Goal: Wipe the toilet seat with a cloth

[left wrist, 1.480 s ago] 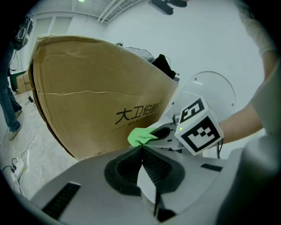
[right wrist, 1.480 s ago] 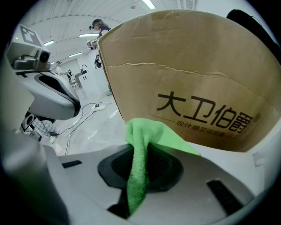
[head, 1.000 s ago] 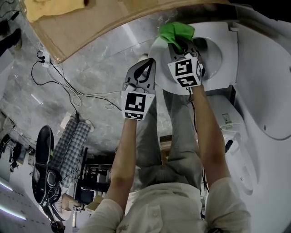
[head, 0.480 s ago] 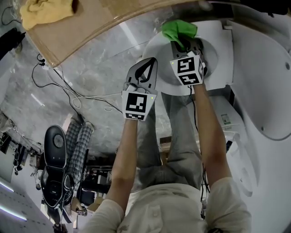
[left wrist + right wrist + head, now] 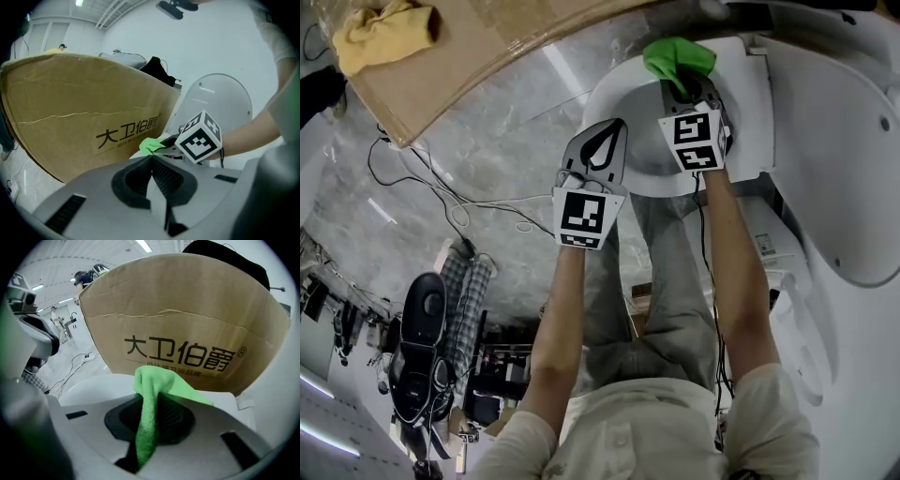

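A green cloth (image 5: 679,57) is pinched in my right gripper (image 5: 682,89), which is shut on it and presses it onto the far part of the white toilet seat (image 5: 623,112). In the right gripper view the cloth (image 5: 157,383) drapes out between the jaws over the seat (image 5: 101,383). My left gripper (image 5: 602,133) hangs beside the seat's near left rim, shut with nothing in it. From the left gripper view (image 5: 152,160) the cloth (image 5: 150,146) and the right gripper's marker cube (image 5: 199,137) lie just ahead.
A large cardboard box (image 5: 478,52) stands behind the toilet, with a yellow cloth (image 5: 380,33) on top. The raised toilet lid (image 5: 848,159) is on the right. Cables (image 5: 441,192) run over the grey floor at the left.
My right gripper has slid the green cloth a little farther and to the right along the seat. The left gripper has hardly moved.
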